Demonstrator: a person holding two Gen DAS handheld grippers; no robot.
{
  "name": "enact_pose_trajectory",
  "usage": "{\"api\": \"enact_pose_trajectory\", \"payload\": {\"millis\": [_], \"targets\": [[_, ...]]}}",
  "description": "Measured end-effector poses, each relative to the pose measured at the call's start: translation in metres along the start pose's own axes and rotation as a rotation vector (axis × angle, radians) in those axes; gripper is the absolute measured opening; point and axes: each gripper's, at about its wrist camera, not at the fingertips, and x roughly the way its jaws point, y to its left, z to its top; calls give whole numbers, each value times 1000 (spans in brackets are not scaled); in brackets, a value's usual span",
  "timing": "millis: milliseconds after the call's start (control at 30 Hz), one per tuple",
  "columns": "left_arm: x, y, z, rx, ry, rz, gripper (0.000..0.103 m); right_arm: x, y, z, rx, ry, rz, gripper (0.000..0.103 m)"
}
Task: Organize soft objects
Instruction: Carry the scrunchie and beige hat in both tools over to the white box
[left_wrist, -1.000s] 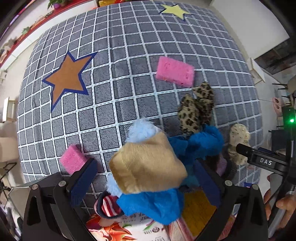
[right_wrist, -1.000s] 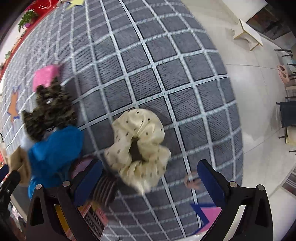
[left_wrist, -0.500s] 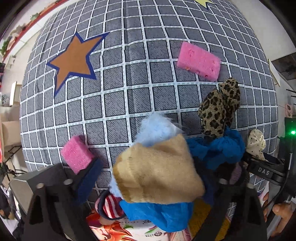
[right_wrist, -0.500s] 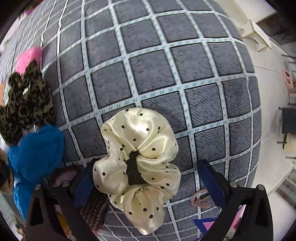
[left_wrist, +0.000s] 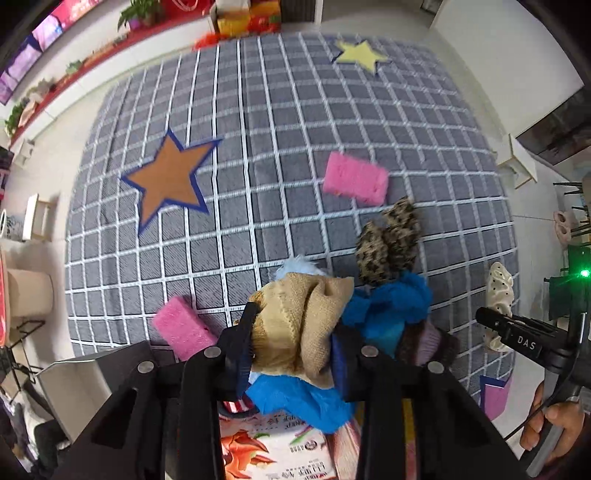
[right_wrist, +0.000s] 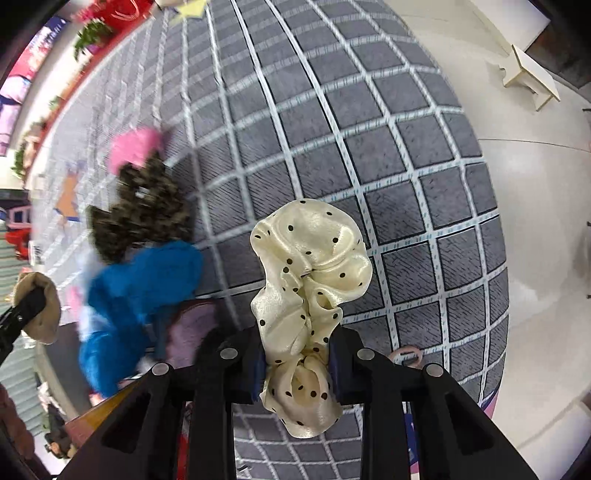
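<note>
Both grippers have closed since a second ago: right gripper (right_wrist: 297, 354) clamps the limp, slippery cream polka-dot satin scrunchie (right_wrist: 310, 280) mid-bunch; left gripper (left_wrist: 291, 347), jaws closing, pinches the soft tan knit cloth (left_wrist: 299, 325).

Each claw (left_wrist: 291, 350) (right_wrist: 297, 363) is matte black plastic with round silver screws and dark blue finger pads (left_wrist: 242, 354).

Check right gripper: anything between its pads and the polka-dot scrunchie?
Nothing visible. The right gripper is shut directly on the cream polka-dot scrunchie, pads pressing its gathered lower part. The blue cloth lies off to one side, apart.
</note>
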Motion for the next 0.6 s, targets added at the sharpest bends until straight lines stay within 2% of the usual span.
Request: {"api": "enact_pose_trajectory", "payload": {"millis": [100,133,200,233,367,467,500,533,600], "targets": [[8,-3,28,24,-30,-16,38,-26,-3,-7,15,18,74,28],[11,-7,32,36,-42,-14,38,-31,-9,-6,20,6,61,28],[14,10,51,75,-81,-10,38,-44,-17,-9,29,-4,64,28],[14,16,45,91,-93,-8,38,-48,-17,-17,30,-8,73,28],[32,-8,71,169,-99,-29,38,-62,-17,-34,35,-22,44,28],[67,-30,97,225,-86,-88,38,-75,-18,-46,24,-26,5,28],[56,-54,102,252,-104,-73,38,-79,-17,-48,16,-29,-7,28],[70,-53,119,279,-106,-77,38,-81,-16,-50,11,-28,-16,28],[73,-64,120,319,-131,-98,38,-86,-15,-54,-2,-27,-30,28]]}}
